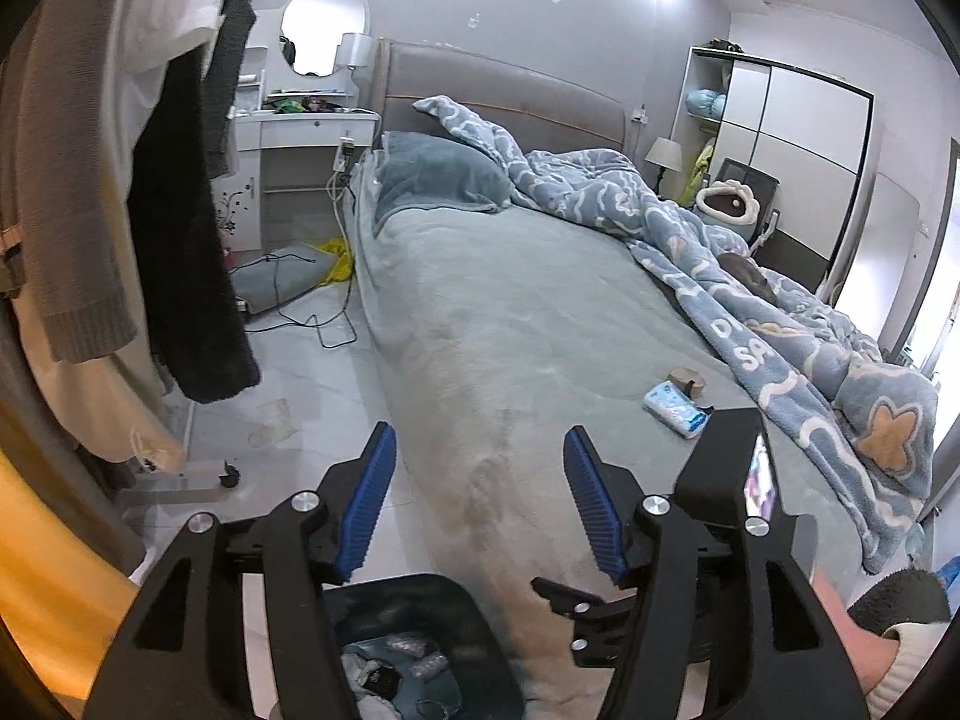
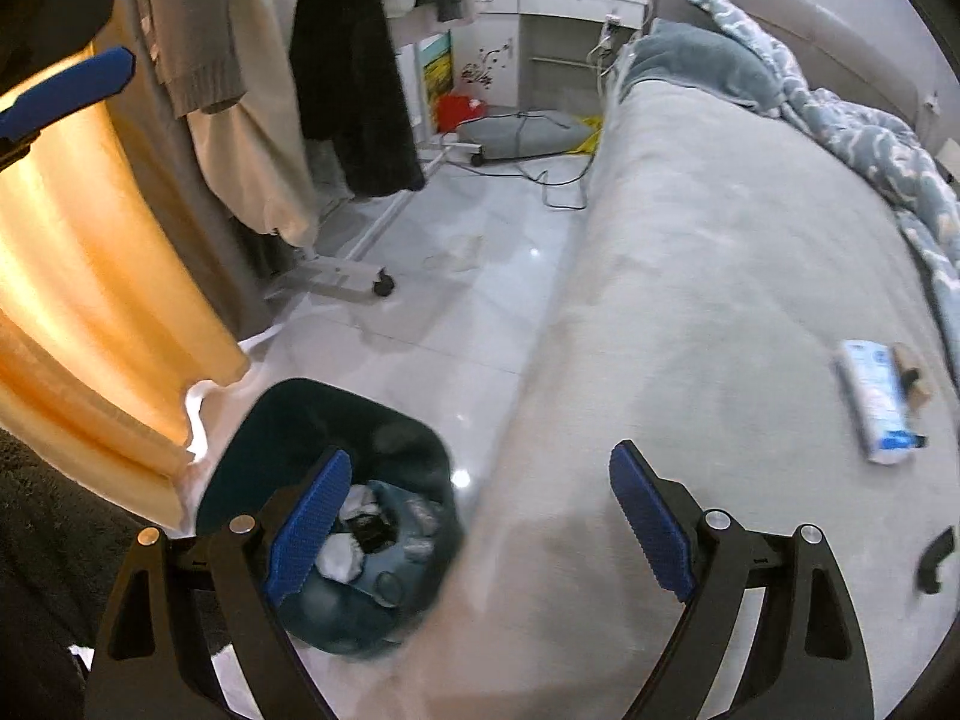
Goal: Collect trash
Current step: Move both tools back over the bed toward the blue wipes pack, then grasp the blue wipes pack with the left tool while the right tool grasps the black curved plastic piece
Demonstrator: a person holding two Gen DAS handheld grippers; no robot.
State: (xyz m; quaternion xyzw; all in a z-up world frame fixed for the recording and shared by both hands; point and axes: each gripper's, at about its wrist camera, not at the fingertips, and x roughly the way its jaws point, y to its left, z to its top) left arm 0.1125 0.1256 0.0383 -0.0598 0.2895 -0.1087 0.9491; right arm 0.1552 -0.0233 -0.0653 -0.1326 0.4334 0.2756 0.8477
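Note:
A dark teal trash bin [image 1: 414,594] stands on the floor against the bed's near corner, holding crumpled white paper [image 2: 342,558] and small wrappers. On the grey bed sheet [image 1: 510,312] lie a blue-and-white tissue pack [image 1: 675,409] and a brown cardboard piece [image 1: 688,381] just behind it. In the right wrist view the tissue pack [image 2: 877,402] and the brown piece [image 2: 916,381] sit far right. My left gripper [image 1: 480,431] is open and empty above the bed's corner and the bin. Open too, my right gripper [image 2: 480,451] hangs over the bin [image 2: 288,402] and bed edge [image 2: 540,360].
A wheeled clothes rack [image 2: 354,276] with hanging coats [image 1: 180,210] stands left of the bed. Orange curtains [image 2: 90,276] hang beside the bin. Cables [image 1: 312,312] trail on the tiled floor near a white dressing table [image 1: 306,138]. A blue patterned blanket [image 1: 750,276] covers the bed's right side.

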